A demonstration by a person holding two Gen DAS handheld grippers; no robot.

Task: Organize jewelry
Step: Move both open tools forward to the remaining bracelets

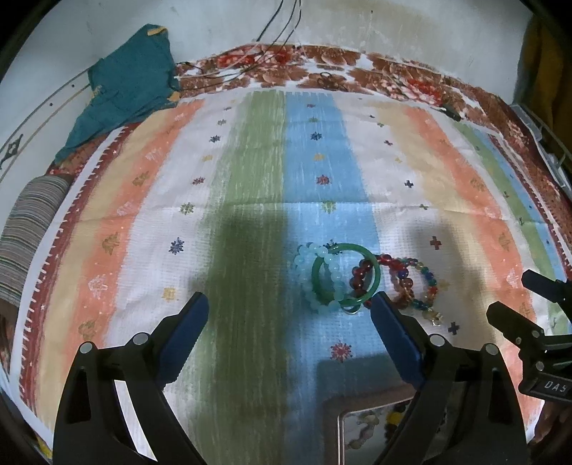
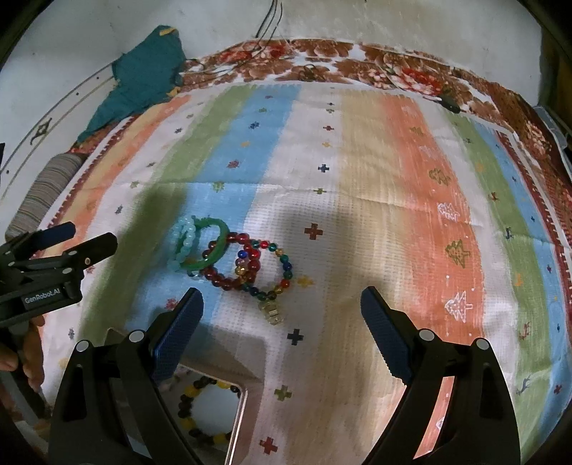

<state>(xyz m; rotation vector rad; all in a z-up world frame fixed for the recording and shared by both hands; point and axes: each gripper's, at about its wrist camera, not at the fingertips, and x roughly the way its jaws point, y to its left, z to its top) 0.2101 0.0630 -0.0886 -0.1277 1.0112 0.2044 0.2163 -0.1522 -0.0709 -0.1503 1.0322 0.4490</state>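
Hovering with its jaws spread wide and nothing between them, the left claw [image 1: 289, 309] points at the pile of bracelets on the striped cloth [image 1: 250, 171], its right finger just beside the near edge of the pile. The right claw [image 2: 282, 304] is likewise released and empty, hanging over the cloth just past the pile.

4 bracelets are left to sort, lying tangled together near the middle of the cloth: a pale blue beaded bracelet [image 2: 184, 243], a green bangle [image 2: 214, 250] lying across it, a dark red beaded bracelet [image 2: 228, 264] that overlaps the bangle, and a multicoloured beaded bracelet [image 2: 271, 272] with a clear charm [image 2: 270, 310] trailing toward the cloth's near edge.

At that near edge, below the claws, sits a tray [image 2: 241, 411] with a shiny base and a brownish rim. It already holds 1 bracelet of yellow and dark beads [image 2: 200, 411], so the sorting looks begun but far from done: roughly 1 piece stowed, 4 outside. Whether the tray holds more is hidden by the claw bodies.

Toward the far left corner lie a teal cloth [image 1: 125, 82] and thin cords [image 1: 271, 32], well apart from the work.
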